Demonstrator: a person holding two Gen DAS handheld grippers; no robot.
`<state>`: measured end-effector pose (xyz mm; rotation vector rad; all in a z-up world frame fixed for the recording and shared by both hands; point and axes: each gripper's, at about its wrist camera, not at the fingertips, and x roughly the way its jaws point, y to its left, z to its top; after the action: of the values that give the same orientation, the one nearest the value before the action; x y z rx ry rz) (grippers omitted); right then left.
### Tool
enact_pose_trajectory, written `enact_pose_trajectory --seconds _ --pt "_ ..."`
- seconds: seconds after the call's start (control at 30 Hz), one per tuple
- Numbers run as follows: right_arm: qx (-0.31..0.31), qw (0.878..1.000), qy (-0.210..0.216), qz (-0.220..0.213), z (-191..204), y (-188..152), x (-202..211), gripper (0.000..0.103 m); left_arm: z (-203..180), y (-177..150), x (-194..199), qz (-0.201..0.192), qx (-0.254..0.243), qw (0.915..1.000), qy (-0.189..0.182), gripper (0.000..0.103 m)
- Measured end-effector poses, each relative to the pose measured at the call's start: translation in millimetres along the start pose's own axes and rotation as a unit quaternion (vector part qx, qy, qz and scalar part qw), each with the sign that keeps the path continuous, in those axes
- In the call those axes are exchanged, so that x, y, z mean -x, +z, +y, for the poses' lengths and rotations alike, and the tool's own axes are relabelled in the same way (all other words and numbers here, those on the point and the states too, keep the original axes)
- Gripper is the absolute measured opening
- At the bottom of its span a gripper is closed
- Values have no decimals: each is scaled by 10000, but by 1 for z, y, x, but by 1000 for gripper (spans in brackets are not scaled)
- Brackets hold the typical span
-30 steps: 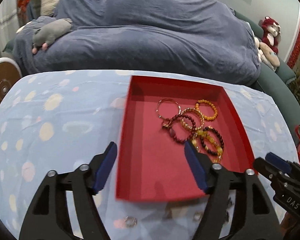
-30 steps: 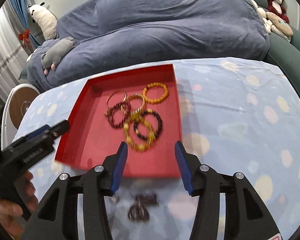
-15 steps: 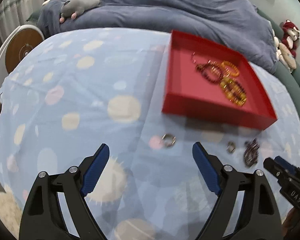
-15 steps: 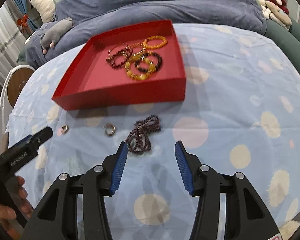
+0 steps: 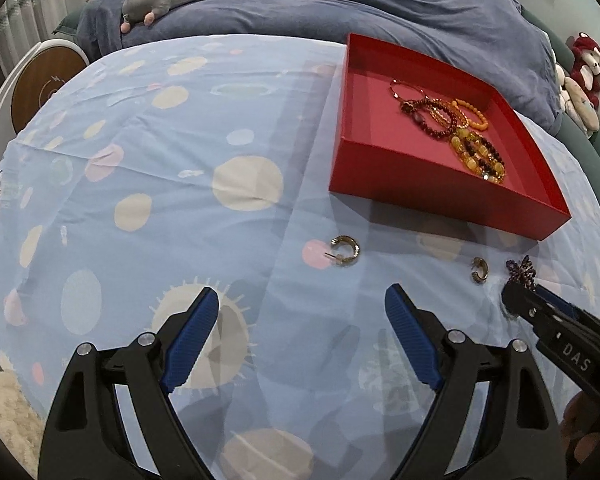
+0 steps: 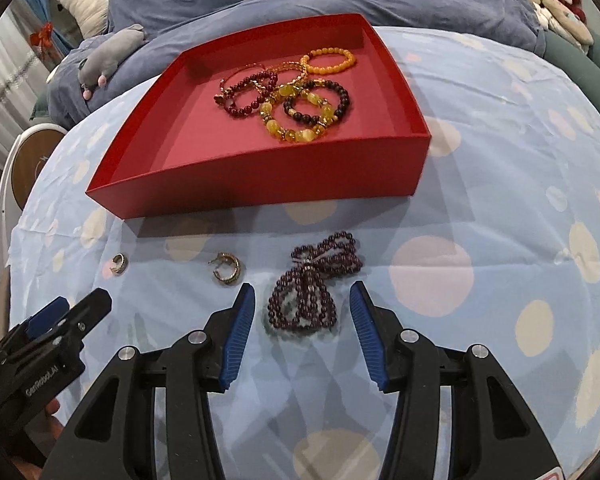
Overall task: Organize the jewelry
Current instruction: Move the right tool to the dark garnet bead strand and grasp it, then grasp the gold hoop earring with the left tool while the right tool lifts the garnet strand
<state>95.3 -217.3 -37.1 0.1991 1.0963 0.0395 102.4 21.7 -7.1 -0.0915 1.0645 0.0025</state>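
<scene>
Grippers both dropped from over the red tray toward the tabletop: left gripper just opened wide below the left earring, right gripper half-open, empty, straddling the purple bead bracelet at frame centre, so pickups look next.

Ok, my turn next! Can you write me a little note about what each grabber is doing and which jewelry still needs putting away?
Left gripper: open, empty, jaws just widened, above the blue spotted cloth near the first gold hoop earring.
Right gripper: open, straddling the dark purple beaded bracelet bundle, not yet gripping.
Done: several beaded bracelets lie in the red cardboard tray.
Left: purple bundle, first hoop and second gold hoop earring, all on the cloth in front of the tray.
</scene>
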Motion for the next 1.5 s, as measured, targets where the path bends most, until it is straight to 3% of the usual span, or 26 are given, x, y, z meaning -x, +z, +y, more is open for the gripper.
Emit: enact_pose_trajectory --seconds 0.07,0.2,0.3,0.73,0.83,1.1,1.27,1.43,1.5 --pt "62 10000 -54 -34 1 1 -1 44 -3 0 -2 21 -41 10000 -30 81" --pt "193 9995 -230 -86 -1 2 -2 22 -10 1 -2 -11 -144 9999 -70 81" --pt "150 9996 -242 -95 -6 3 -2 12 -14 3 -1 -61 -205 9998 -63 81" --pt "23 9997 81 -214 -10 -3 22 8 -14 9 -6 -206 -246 9994 -149 79" --pt "25 9996 175 -219 -7 -6 27 8 -12 10 -10 -165 -223 9994 -220 70" --pt "-15 9993 296 -208 -6 -5 29 8 -20 13 -18 -195 -354 9988 -272 63" --pt "-84 9993 310 -206 -9 -3 28 8 -24 16 -24 -266 -473 9983 -220 53" --pt "-174 9990 378 -152 -11 -1 24 8 -29 16 -24 -334 -593 9973 -281 33" --pt "-171 9990 384 -145 -11 -1 23 8 -32 15 -24 -348 -642 9969 -300 31"
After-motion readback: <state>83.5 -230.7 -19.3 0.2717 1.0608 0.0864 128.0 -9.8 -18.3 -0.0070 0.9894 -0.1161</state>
